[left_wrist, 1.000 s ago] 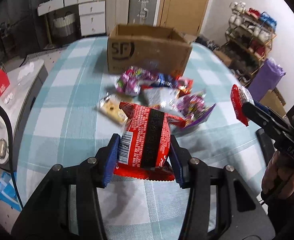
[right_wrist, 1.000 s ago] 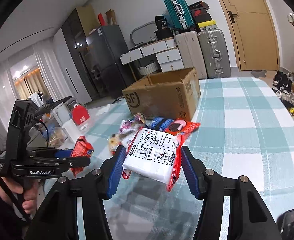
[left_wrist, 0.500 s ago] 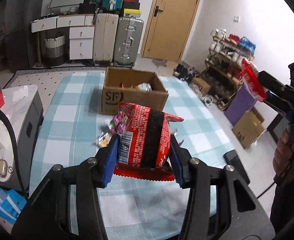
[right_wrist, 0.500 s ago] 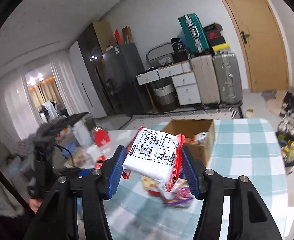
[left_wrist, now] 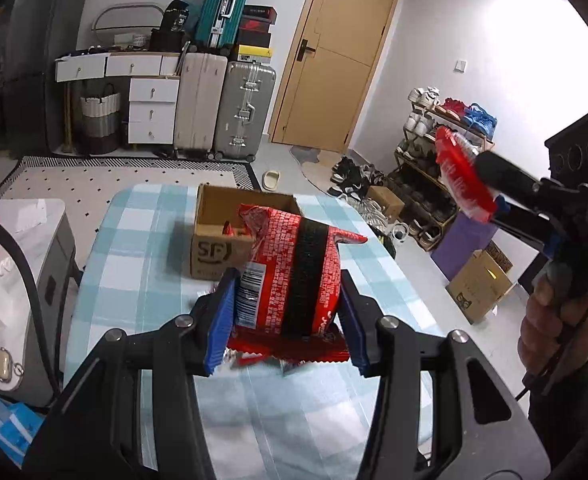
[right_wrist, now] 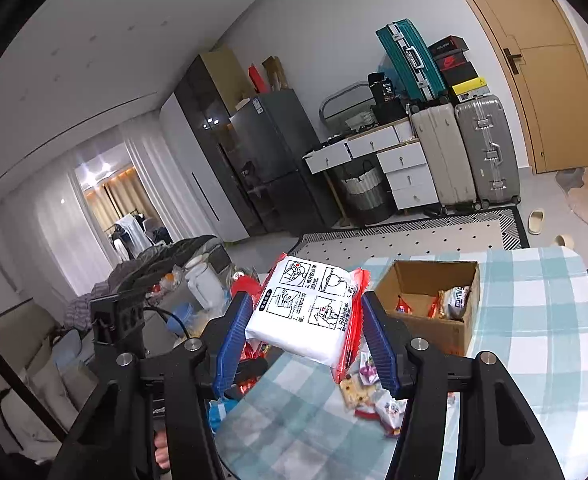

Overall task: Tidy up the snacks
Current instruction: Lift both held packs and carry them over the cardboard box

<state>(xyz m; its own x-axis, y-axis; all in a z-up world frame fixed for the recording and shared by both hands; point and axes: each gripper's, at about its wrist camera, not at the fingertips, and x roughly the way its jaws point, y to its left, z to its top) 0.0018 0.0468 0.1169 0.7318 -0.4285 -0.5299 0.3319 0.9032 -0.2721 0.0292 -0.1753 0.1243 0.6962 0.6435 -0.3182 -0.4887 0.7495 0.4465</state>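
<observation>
My left gripper (left_wrist: 286, 320) is shut on a red snack packet with a black band (left_wrist: 294, 276), held high above the checked table (left_wrist: 134, 280). My right gripper (right_wrist: 306, 332) is shut on a white-and-red noodle packet (right_wrist: 306, 312), also raised high; it shows at the right of the left wrist view (left_wrist: 462, 176). The open cardboard box (right_wrist: 426, 300) stands at the table's far end and holds several packets (right_wrist: 454, 300). It also shows in the left wrist view (left_wrist: 214, 248). Loose snacks (right_wrist: 374, 396) lie on the table below the right gripper.
Suitcases (left_wrist: 222, 100) and white drawers (left_wrist: 150, 112) stand by the far wall beside a wooden door (left_wrist: 334, 60). A shoe rack (left_wrist: 434, 152) is at the right. A grey side cabinet (left_wrist: 26, 260) stands left of the table.
Both grippers have risen well above the table with their packets still held. The box and the snack pile now look smaller and farther below.
</observation>
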